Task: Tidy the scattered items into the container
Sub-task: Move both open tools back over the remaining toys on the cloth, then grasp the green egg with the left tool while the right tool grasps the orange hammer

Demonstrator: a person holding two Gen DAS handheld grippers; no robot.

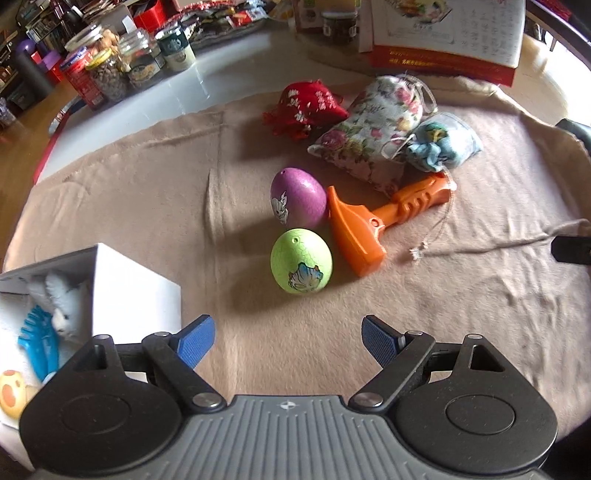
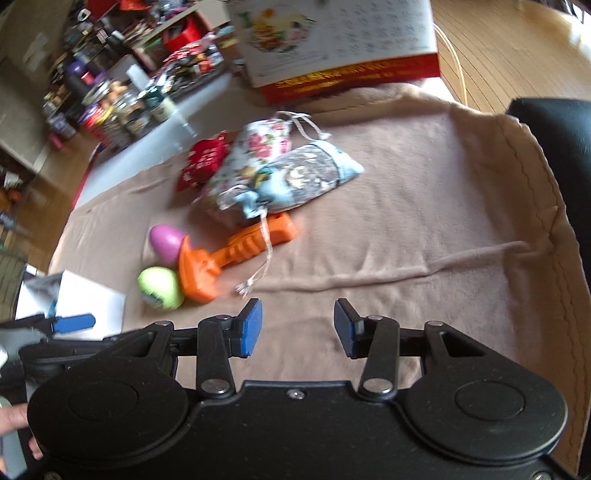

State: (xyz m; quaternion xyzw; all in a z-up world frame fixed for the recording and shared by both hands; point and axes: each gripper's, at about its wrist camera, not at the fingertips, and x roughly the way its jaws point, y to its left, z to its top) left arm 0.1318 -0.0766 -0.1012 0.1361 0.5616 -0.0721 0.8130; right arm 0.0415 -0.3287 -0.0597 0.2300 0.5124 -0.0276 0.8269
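A green egg (image 1: 301,260) and a purple egg (image 1: 298,197) lie on the beige cloth, with an orange toy hammer (image 1: 373,221) beside them. Behind lie a red pouch (image 1: 310,105), a floral pouch (image 1: 373,129) and a blue pouch (image 1: 441,142). A white box (image 1: 122,280) at the left holds a plush toy (image 1: 61,301), a blue comb (image 1: 37,336) and a yellow toy (image 1: 11,393). My left gripper (image 1: 288,341) is open and empty, just short of the green egg. My right gripper (image 2: 297,328) is open and empty over bare cloth, right of the eggs (image 2: 160,288) and hammer (image 2: 229,258).
Jars and cans (image 1: 110,70) stand on the bare table top at the back left. A red and white calendar box (image 1: 447,33) stands at the back. The cloth (image 2: 406,221) has a raised fold (image 2: 406,275) on the right. A black chair (image 2: 554,122) is at the far right.
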